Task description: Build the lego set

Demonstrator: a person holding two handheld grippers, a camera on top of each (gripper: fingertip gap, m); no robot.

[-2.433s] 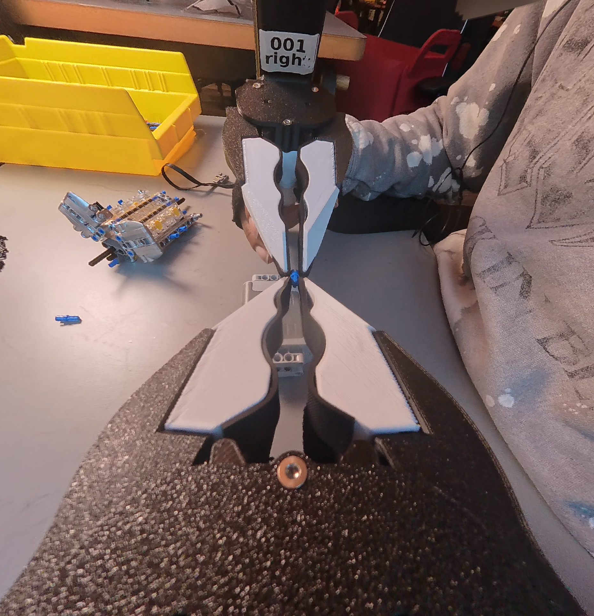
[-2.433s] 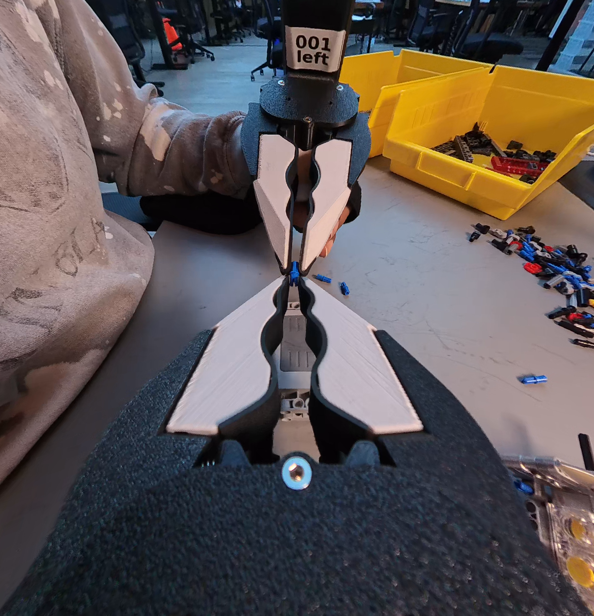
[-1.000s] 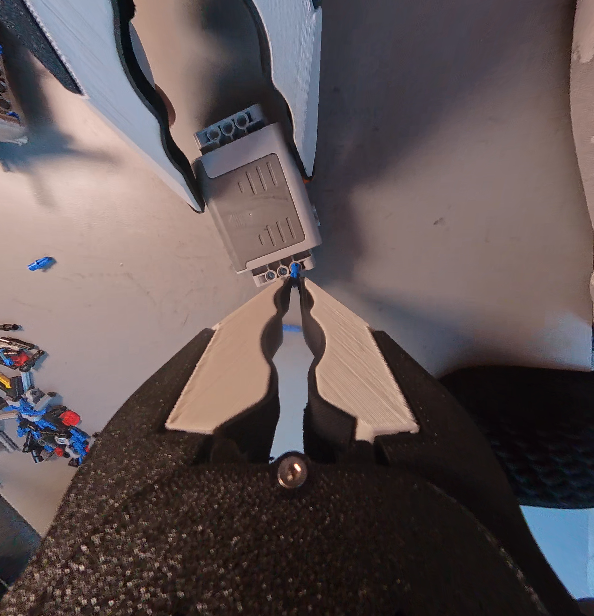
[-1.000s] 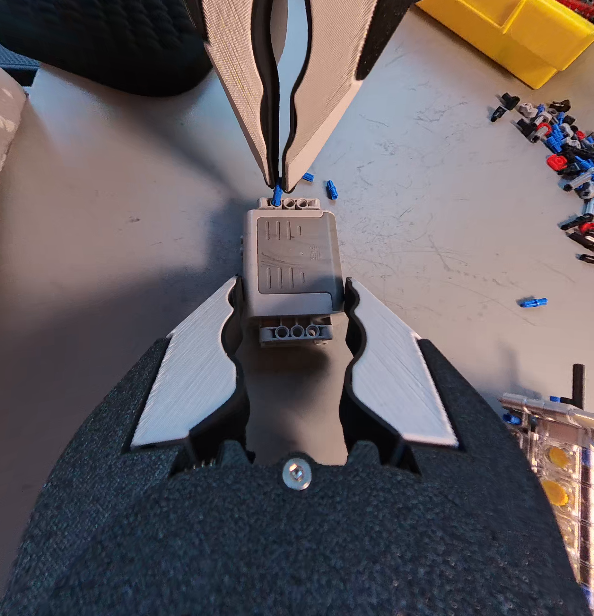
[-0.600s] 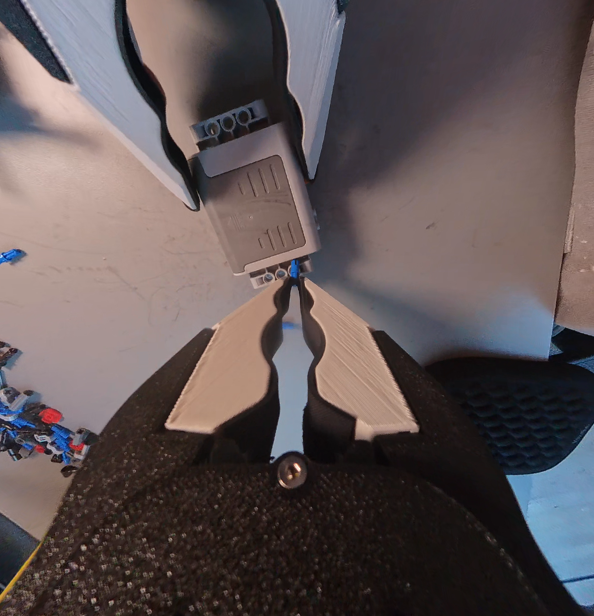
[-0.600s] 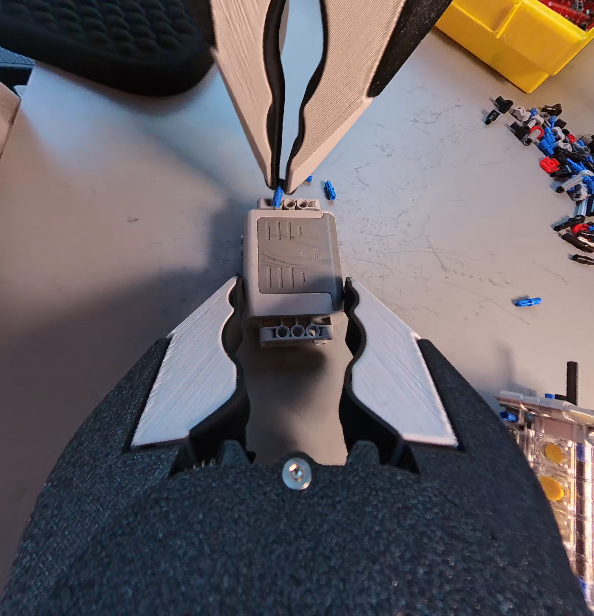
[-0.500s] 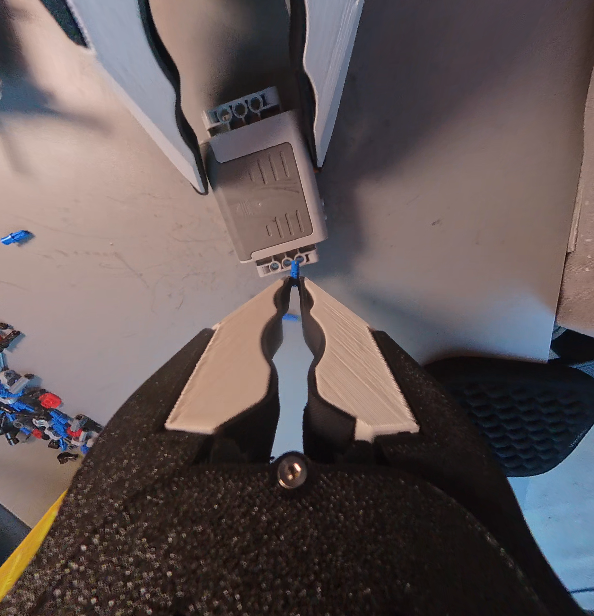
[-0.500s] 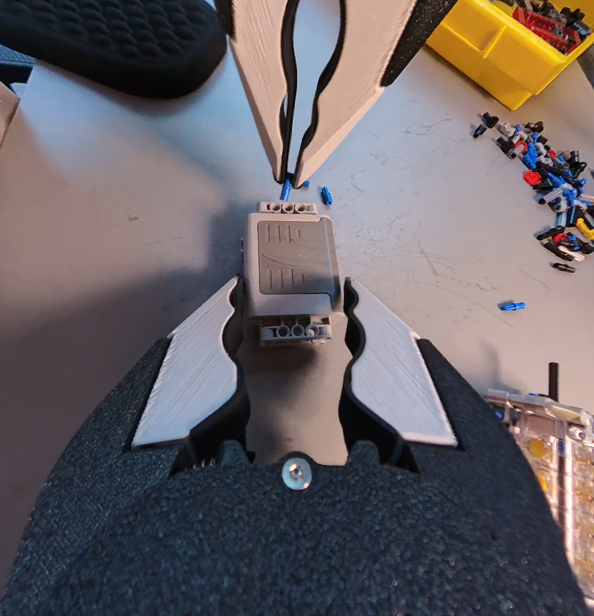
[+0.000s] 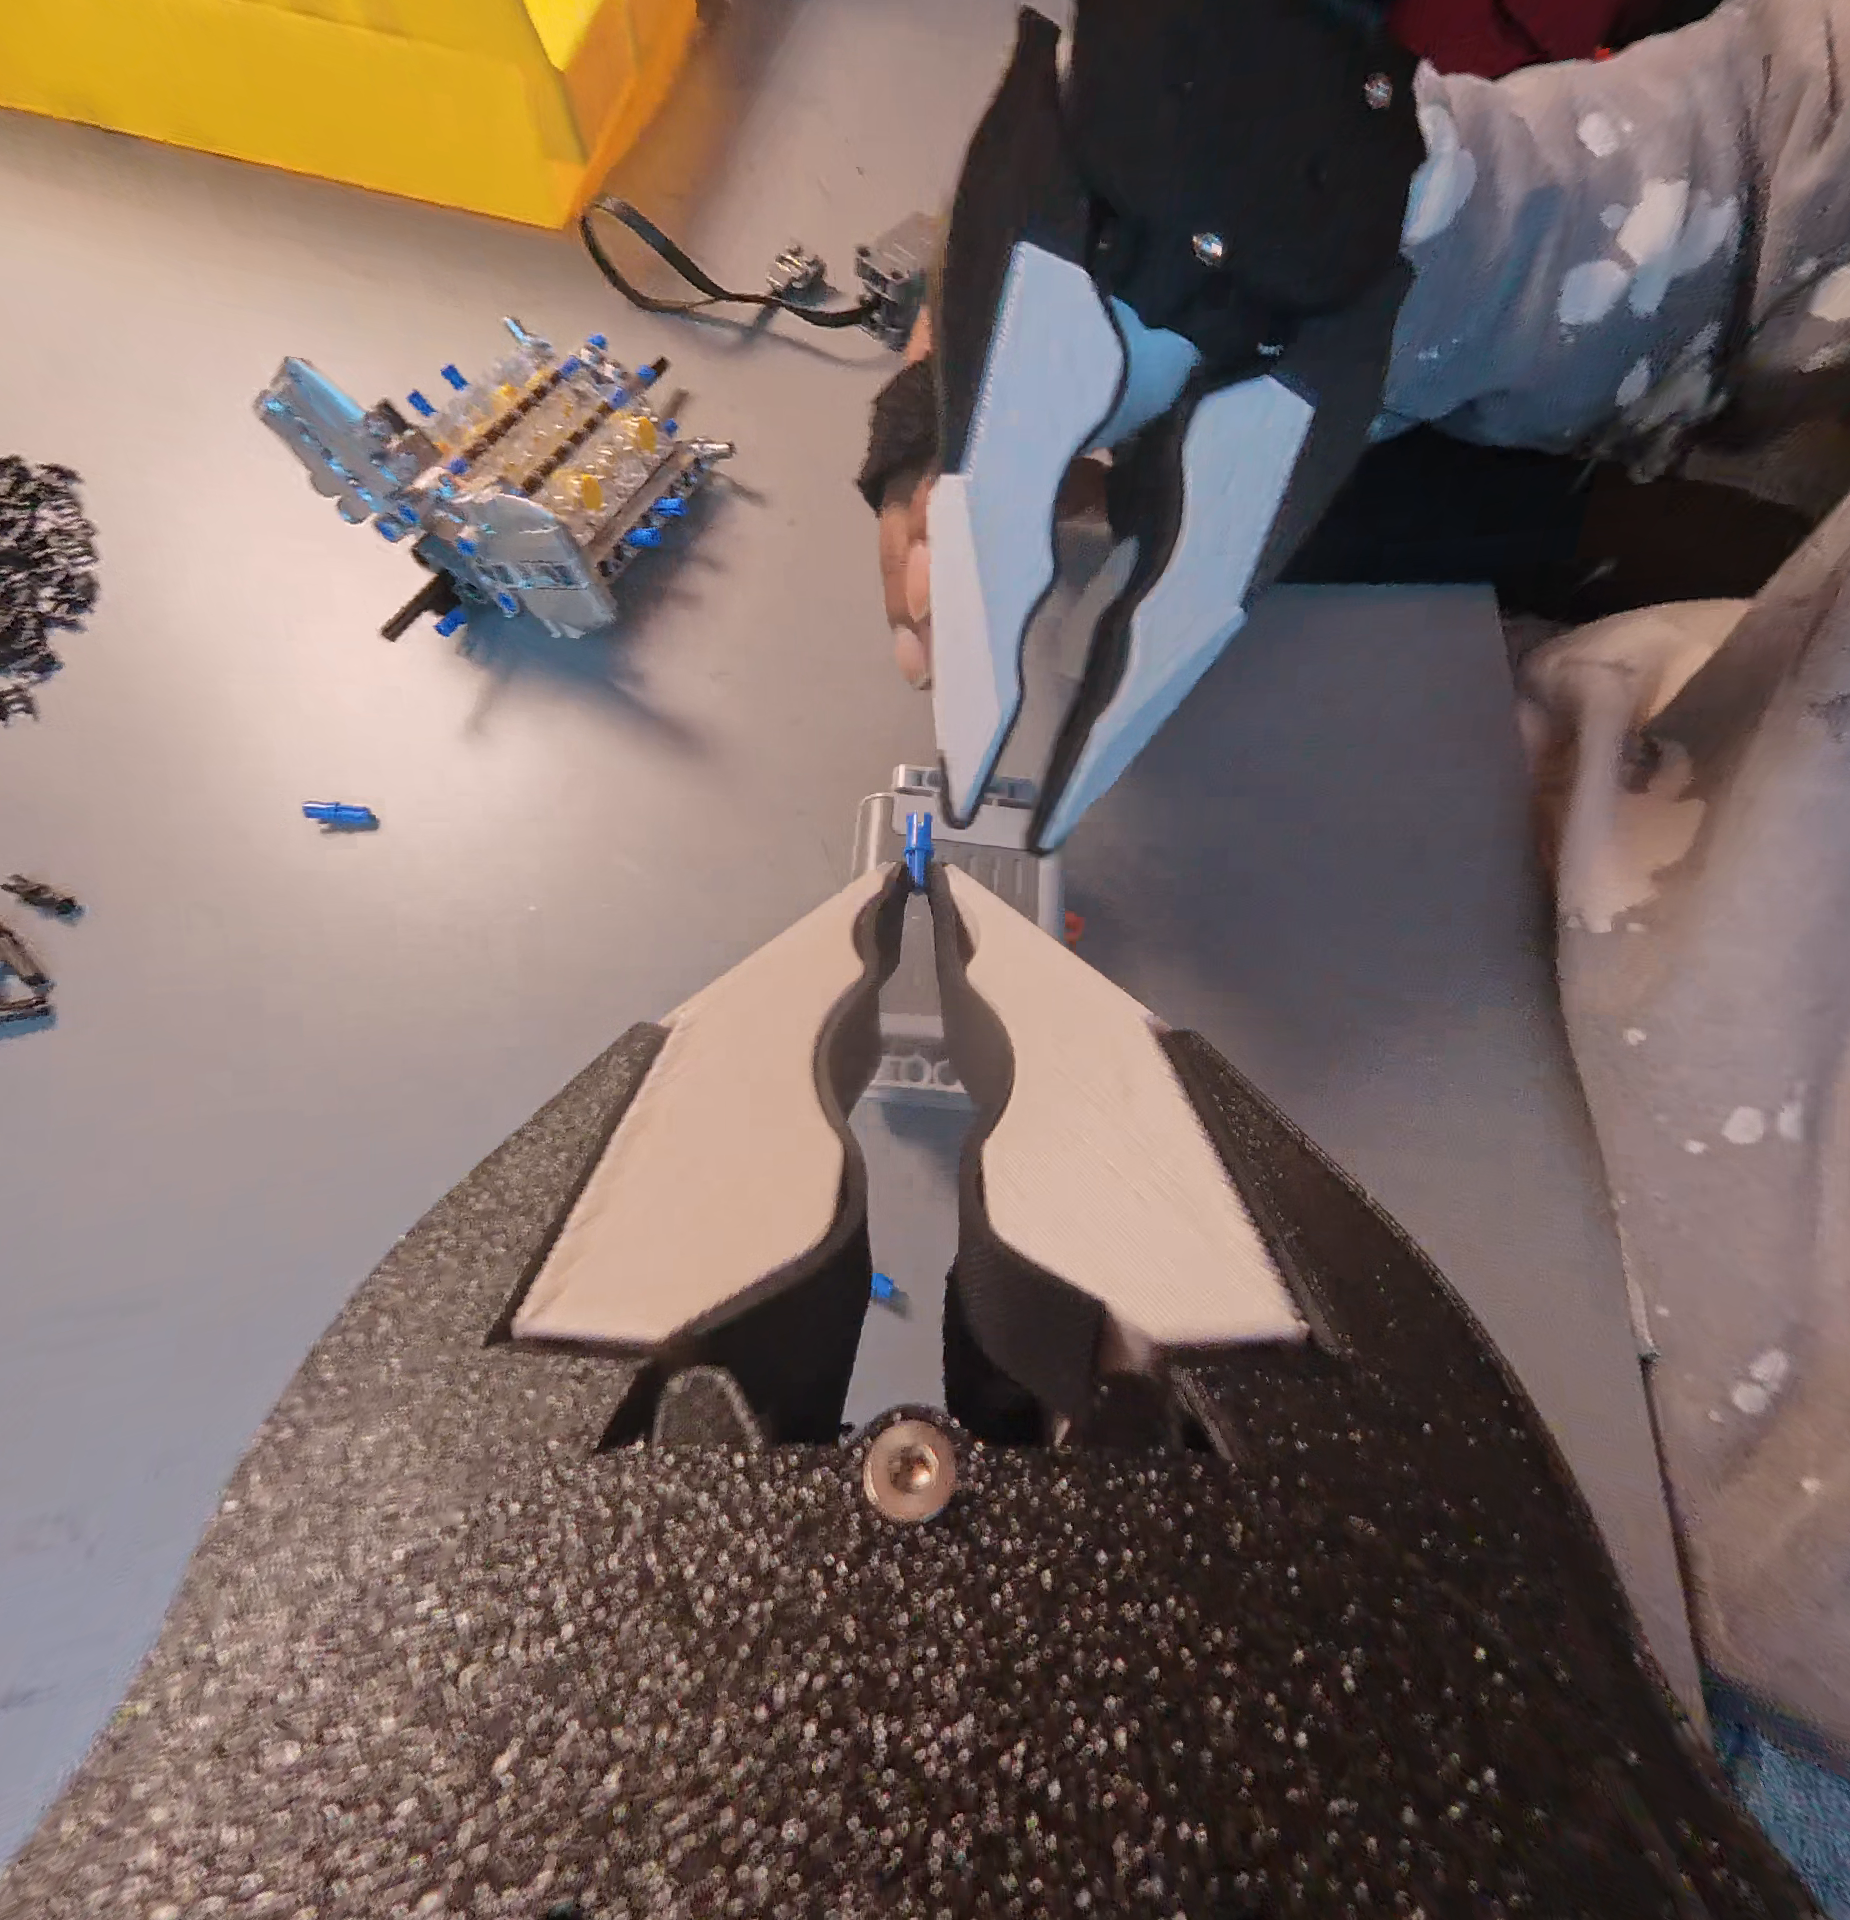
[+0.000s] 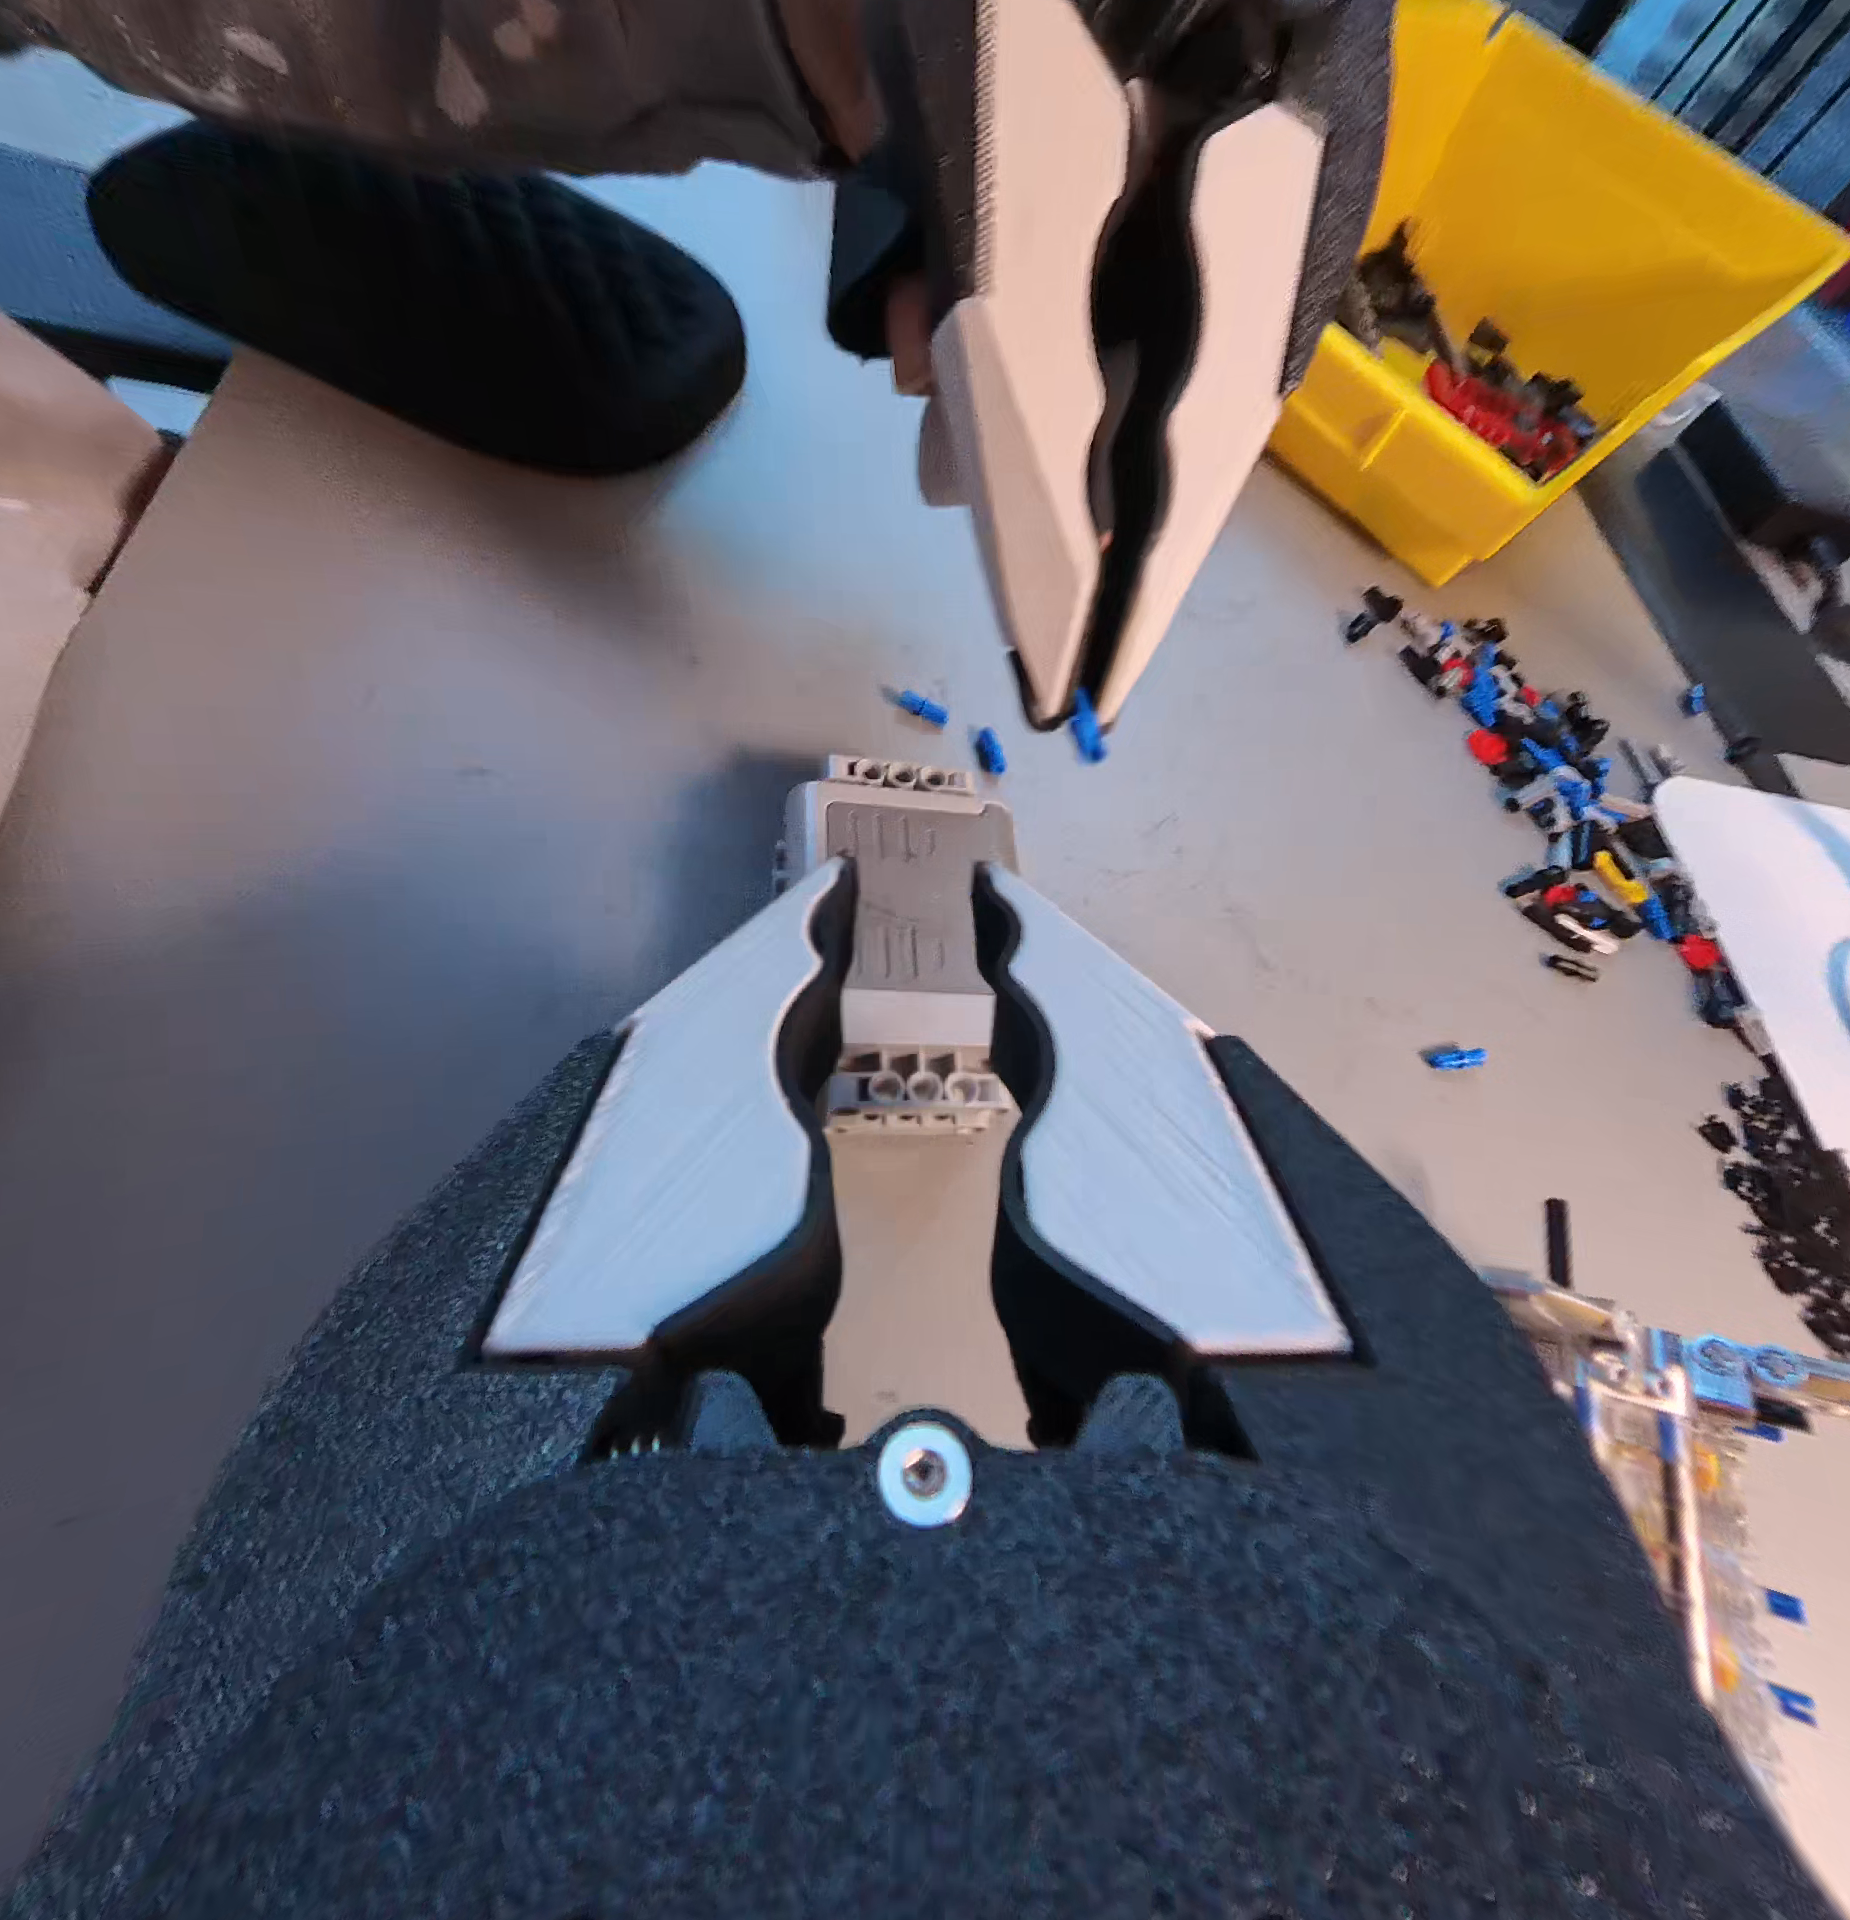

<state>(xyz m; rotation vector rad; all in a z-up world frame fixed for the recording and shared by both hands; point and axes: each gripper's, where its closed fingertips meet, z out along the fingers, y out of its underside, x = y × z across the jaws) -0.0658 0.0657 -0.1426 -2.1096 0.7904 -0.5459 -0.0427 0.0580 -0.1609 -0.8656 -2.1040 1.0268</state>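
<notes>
bench (image 9: 277,1195) space spreads grey beneath both your tools, with a yellow bin (image 10: 1586,270) of parts at its far side and a black padded cushion (image 10: 422,301) at the near edge. a built block model (image 9: 485,499) of clear, grey and blue pieces stands well apart from the work, and a loose heap of small parts (image 10: 1555,790) in blue, black and red lies past it beside a white sheet (image 10: 1794,914).

your right tongs (image 10: 913,878) hang just over the grey box (image 10: 905,914), which lies flat on the bench between the two tools; their tips are set a little apart, narrower than the box, and you cannot tell from these views whether they touch it. your left tongs (image 9: 916,878) are pinched tight on a small blue pin (image 9: 916,844), held in the air just clear of the box's end. two more blue pins (image 10: 952,722) lie on the bench beside that end, and another blue pin (image 9: 339,816) sits alone, farther out.
</notes>
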